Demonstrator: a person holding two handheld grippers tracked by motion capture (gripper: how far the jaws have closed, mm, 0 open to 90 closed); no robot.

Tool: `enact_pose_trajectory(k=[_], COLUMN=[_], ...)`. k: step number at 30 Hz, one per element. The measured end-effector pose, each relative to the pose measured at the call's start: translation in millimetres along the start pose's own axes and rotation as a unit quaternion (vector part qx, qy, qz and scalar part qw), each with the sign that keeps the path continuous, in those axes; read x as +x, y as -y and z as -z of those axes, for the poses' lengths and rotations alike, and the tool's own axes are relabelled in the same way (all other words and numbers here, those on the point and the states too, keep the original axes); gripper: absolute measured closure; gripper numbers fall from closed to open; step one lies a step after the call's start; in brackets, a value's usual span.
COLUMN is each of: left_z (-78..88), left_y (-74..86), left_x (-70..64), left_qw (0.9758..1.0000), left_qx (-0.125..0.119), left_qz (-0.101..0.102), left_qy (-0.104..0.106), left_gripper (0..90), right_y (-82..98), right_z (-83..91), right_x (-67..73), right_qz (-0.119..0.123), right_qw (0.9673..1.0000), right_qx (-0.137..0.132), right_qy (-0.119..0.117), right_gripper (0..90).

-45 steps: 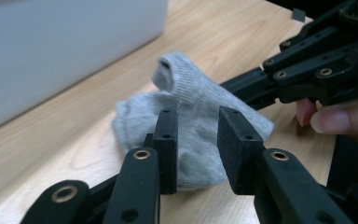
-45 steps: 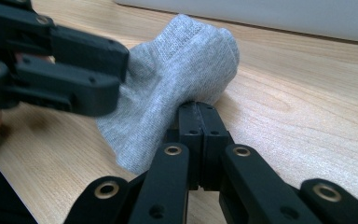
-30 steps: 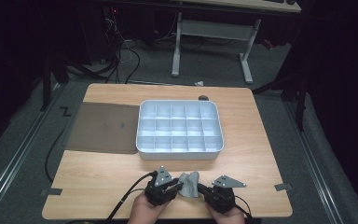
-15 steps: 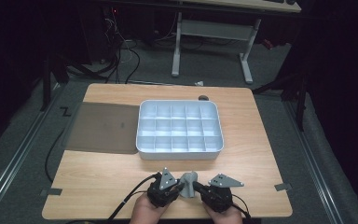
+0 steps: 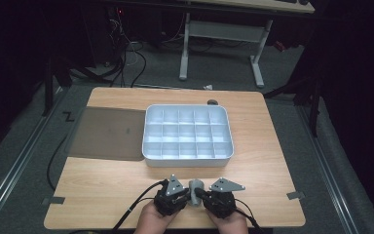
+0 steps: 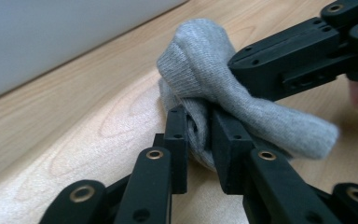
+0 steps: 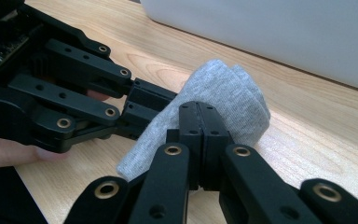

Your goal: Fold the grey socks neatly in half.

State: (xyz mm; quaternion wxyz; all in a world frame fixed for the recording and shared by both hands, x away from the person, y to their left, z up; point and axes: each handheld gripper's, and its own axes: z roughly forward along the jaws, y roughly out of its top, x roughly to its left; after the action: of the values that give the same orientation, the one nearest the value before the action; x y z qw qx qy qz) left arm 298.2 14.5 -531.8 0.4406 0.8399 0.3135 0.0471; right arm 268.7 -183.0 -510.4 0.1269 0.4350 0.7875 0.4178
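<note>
In the high view, a small grey sock sits near the front edge of the wooden surface, about midway along that edge, in front of the white compartment tray. The left gripper and the right gripper meet at it from either side, each in a hand coming over the front edge. Here the sock is a short bundle whose long axis runs roughly from the front edge toward the tray. A dark mat lies flat just left of the tray, toward the surface's left edge.

In the left gripper view, the left gripper has its fingers pinched on a fold of the grey sock; they stand a little apart with cloth bunched between them, and they have just been closing slightly. The sock is rolled into a lump, its rounded end raised toward the tray wall and a loose tail trailing off to the picture's right. The right gripper clamps the roll from the right.

In the right gripper view, the right gripper has its fingers pressed fully together, nipping the near edge of the sock. The sock lies on the surface, long axis slanting from lower left up to its rounded end near the tray wall. The left gripper grips its left side.
</note>
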Motion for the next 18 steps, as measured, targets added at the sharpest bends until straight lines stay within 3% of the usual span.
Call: enact_pose_trajectory(k=[3, 9, 15, 18], left_z=[4.3, 9.8, 15.7, 20.2], left_y=[1.7, 4.6, 8.3, 10.6], left_x=[5.5, 5.8, 11.3, 12.0], left_qw=[0.9993, 0.9985, 0.9975, 0.9978], left_qx=[0.012, 0.023, 0.022, 0.019], left_qz=[0.007, -0.009, -0.001, 0.000], left_qy=[0.034, 0.050, 0.067, 0.064], left_gripper=[70.7, 69.5, 60.9, 56.6], right_y=[-0.2, -0.5, 0.5, 0.7], right_z=[-0.1, -2.0, -2.5, -3.2], right_x=[-0.6, 2.1, 3.9, 3.8], right_qz=[0.000, 0.008, 0.008, 0.008], right_qw=[1.0000, 0.9999, 0.9999, 0.9999], right_qx=[0.003, 0.008, 0.011, 0.010], right_qy=[-0.001, -0.002, -0.002, -0.001], right_gripper=[90.0, 90.0, 90.0, 90.0])
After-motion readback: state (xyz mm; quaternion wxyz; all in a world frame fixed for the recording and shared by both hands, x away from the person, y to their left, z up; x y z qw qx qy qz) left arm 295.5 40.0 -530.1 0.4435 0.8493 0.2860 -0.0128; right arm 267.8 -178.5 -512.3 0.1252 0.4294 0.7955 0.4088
